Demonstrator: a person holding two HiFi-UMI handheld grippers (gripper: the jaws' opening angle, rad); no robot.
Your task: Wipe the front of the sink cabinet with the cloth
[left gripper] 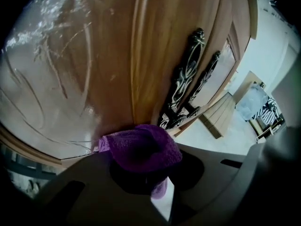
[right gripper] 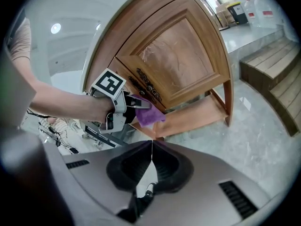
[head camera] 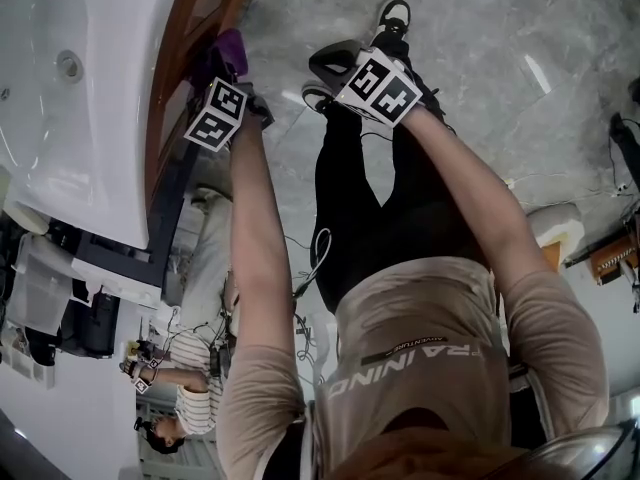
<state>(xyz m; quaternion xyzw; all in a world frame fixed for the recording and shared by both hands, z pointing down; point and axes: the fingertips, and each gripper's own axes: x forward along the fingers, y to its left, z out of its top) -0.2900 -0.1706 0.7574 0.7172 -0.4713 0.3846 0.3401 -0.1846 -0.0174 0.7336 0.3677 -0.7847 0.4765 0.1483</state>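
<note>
A: What do the jaws of the left gripper (left gripper: 141, 173) hold?
B: They are clamped on the purple cloth (left gripper: 141, 147). It bulges out past the tips and lies against the wooden cabinet door (left gripper: 155, 41), just beside the lower ends of the two dark ornate handles (left gripper: 188, 79).
A: And the right gripper (right gripper: 151, 157)?
B: Its jaws are pressed together with nothing between them. It hangs back from the cabinet, over the marble floor (right gripper: 263, 145).
A: So which step is this?
B: The wiping itself, by the look of it: the cloth is on the door front and the left arm is stretched toward it. How much of the front is done cannot be told.
A: What does the next stroke ask for?
B: Probably steady pressure and a sweep across the raised panel (right gripper: 178, 65) — though the handles stand proud and could snag the cloth.
A: Anything else around?
B: The white sink basin (head camera: 80, 88) sits above and an open shelf (right gripper: 197, 114) runs under the door. The wooden steps (right gripper: 277, 74) are well apart — and another person in a striped shirt (head camera: 195, 408) is off to the side.
</note>
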